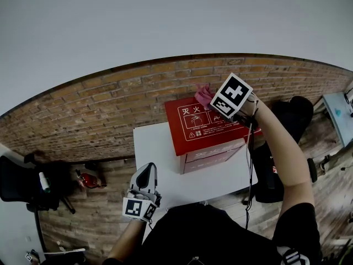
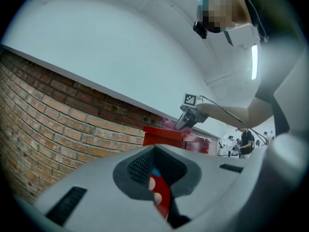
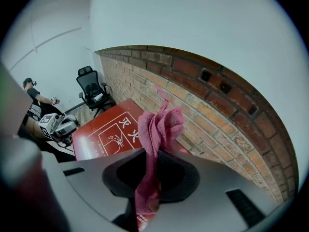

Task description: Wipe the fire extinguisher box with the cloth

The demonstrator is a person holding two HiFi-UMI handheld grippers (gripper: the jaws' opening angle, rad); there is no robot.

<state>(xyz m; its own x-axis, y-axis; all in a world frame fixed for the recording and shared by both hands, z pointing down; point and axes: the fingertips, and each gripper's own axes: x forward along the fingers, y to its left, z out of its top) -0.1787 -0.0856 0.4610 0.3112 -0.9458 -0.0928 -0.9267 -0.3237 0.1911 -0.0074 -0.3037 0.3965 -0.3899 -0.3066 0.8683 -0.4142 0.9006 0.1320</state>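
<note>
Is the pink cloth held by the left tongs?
No, the pink cloth is pinched in the right tongs, above the top of the red fire extinguisher box.

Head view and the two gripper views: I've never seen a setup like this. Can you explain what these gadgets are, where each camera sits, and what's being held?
There is no robot here: a person holds a two-jaw tool in each hand. The head view comes from a camera on the person's head, looking down. The other two come from cameras riding on each tool, looking along its jaws. A white table stands against a brick wall, with a red fire extinguisher box on it. The right tool is shut on a pink cloth above the box's back edge, near the wall. The left tool sits low by the table's front edge, jaws together, away from the box.
</note>
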